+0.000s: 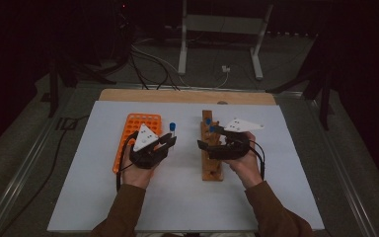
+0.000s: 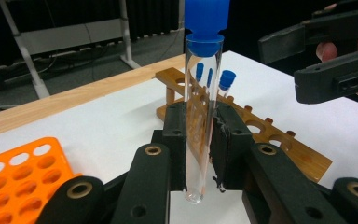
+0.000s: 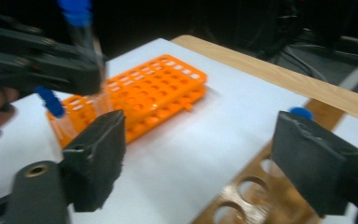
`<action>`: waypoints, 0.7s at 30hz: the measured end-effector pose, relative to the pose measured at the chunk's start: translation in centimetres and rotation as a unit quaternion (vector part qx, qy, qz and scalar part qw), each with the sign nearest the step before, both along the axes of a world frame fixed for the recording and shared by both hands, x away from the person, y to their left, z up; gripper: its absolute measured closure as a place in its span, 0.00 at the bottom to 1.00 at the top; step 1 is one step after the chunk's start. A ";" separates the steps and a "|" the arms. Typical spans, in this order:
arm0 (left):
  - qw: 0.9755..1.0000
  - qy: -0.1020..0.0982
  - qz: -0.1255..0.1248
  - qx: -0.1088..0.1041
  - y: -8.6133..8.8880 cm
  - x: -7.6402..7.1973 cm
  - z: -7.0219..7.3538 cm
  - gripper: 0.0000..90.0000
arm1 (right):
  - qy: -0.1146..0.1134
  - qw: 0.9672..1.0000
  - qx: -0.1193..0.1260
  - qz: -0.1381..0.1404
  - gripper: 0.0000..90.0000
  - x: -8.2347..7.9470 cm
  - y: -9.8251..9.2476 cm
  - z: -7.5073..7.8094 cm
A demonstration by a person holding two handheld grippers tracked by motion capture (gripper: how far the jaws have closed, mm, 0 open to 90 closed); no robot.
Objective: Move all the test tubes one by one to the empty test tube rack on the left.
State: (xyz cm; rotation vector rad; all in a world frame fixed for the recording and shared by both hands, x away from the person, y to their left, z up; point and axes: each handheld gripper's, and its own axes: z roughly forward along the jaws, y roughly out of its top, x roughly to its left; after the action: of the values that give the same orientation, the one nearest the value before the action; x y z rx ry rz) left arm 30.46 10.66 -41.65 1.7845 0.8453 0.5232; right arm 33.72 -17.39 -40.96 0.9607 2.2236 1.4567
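The clear glass test tube with a blue cap [image 2: 203,112] stands upright at the centre of the left gripper view, pinched between the two black jaws of the left gripper [image 2: 200,149]. The pads press on its lower half from either side; its rounded bottom hangs just below them and its cap rises to the top edge of the frame. In the high view the same tube [image 1: 172,129] shows left of centre, at the tip of the left gripper [image 1: 169,140], above the white surface [image 1: 103,197] and just right of the orange plastic rack with many round holes [image 1: 138,129].

The right gripper [image 3: 198,158] has its jaws spread wide with nothing between them; the gap shows bare white surface. In the high view it [image 1: 208,137] sits right of centre, over the long wooden tube rack [image 1: 211,165], which carries further blue-capped tubes [image 1: 208,121] at its far end. In the right gripper view a corner of that wooden rack [image 3: 242,196] lies at the lower right, below the jaws.
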 end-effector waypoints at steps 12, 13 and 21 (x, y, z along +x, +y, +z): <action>1.000 -0.005 0.016 -0.026 2.6 -0.1 0.3 0.87 | 0.010 1.000 0.008 -0.009 0.09 -0.1 -2.0 -1.4; 0.999 -0.005 0.018 -0.027 2.8 -0.1 0.3 0.87 | 0.011 1.000 0.007 -0.009 0.09 -0.1 -2.1 -1.5; 0.998 -0.007 0.038 -0.046 5.1 -0.2 0.4 0.87 | 0.018 1.000 0.014 -0.012 0.03 -0.1 -3.1 -2.0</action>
State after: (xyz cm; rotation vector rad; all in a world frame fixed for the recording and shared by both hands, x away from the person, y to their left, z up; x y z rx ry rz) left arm 30.24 15.73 -41.21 1.6690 0.9162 0.5370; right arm 33.62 -20.45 -42.98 1.0258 2.2149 1.4755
